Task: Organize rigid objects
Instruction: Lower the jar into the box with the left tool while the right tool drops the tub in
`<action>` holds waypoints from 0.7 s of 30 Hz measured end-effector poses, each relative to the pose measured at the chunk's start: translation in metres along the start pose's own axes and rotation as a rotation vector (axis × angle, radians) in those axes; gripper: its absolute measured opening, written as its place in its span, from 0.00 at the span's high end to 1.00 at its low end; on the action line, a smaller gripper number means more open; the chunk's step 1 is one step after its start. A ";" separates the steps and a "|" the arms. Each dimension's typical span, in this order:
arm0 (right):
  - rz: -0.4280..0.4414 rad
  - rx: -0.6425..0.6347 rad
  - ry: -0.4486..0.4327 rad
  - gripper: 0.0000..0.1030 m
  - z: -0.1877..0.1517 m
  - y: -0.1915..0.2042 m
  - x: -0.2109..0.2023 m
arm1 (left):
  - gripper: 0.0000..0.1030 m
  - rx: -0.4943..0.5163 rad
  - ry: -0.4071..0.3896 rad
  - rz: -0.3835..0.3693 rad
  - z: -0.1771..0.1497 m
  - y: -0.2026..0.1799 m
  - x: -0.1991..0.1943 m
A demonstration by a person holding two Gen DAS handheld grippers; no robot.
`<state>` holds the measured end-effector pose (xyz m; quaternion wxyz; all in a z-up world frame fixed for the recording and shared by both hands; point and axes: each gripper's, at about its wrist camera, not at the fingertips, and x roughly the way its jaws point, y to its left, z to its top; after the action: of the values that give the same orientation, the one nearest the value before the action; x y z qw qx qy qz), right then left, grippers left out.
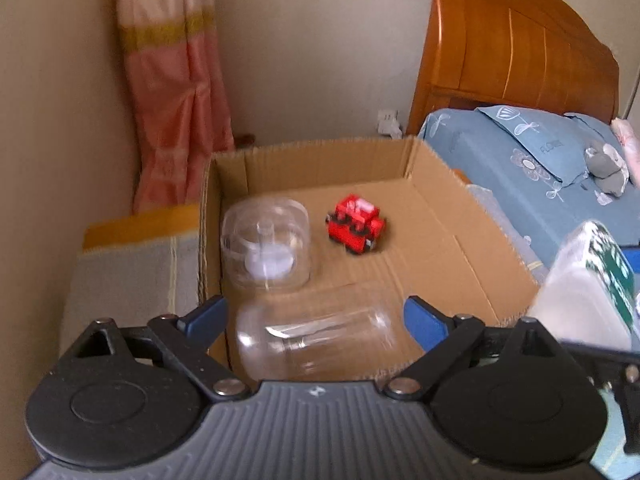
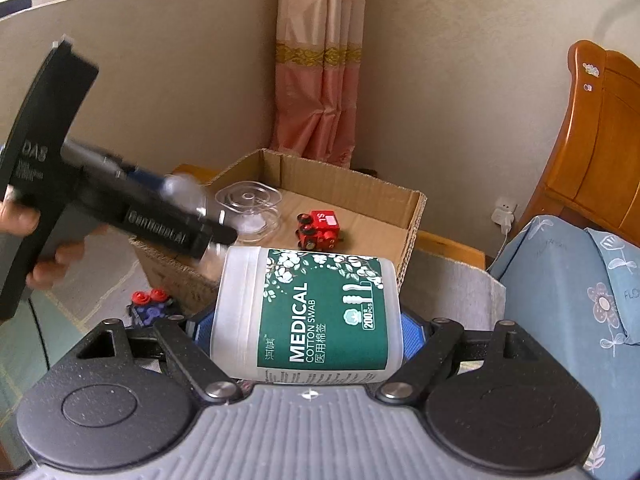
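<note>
Bedside cardboard box [image 2: 408, 216] beyond right hand-held gripper [image 2: 306, 320] clamping swab jar [image 2: 308, 312]

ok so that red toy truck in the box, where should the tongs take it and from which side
Take the red toy truck across its boxy body, one finger on each long flank, coming straight down from above. It sits upright on the cardboard box floor, with open floor around it and the clear round container apart to its left. The box walls would likely hinder a low sideways approach.
</note>
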<state>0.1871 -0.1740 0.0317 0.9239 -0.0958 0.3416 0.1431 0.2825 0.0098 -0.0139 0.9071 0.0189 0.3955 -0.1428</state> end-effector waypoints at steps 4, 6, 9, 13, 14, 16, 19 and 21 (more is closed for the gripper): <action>0.008 0.005 0.002 0.16 0.006 -0.001 0.007 | 0.05 -0.021 -0.002 -0.007 -0.012 0.008 -0.010; 0.005 0.004 0.002 0.16 0.009 -0.002 0.010 | 0.04 -0.019 -0.015 -0.009 -0.017 0.011 -0.019; -0.004 0.011 0.001 0.16 0.013 -0.003 0.017 | 0.03 -0.014 -0.024 0.004 -0.022 0.015 -0.032; -0.009 0.021 -0.001 0.16 0.019 -0.005 0.023 | 0.03 0.029 -0.020 0.045 -0.031 0.015 -0.046; -0.012 0.019 -0.002 0.16 0.021 -0.006 0.024 | 0.03 0.040 -0.020 0.056 -0.034 0.015 -0.049; -0.022 0.016 -0.001 0.16 0.027 -0.008 0.029 | 0.03 0.058 -0.022 0.067 -0.040 0.015 -0.053; -0.056 0.005 0.015 0.16 0.034 -0.010 0.039 | 0.03 0.064 -0.024 0.069 -0.048 0.016 -0.057; -0.073 -0.003 0.022 0.16 0.037 -0.010 0.046 | 0.03 0.063 -0.030 0.065 -0.052 0.017 -0.061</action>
<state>0.2461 -0.1646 0.0299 0.9245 -0.1113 0.3480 0.1089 0.2113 0.0487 -0.0069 0.9160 0.0584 0.3765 -0.1260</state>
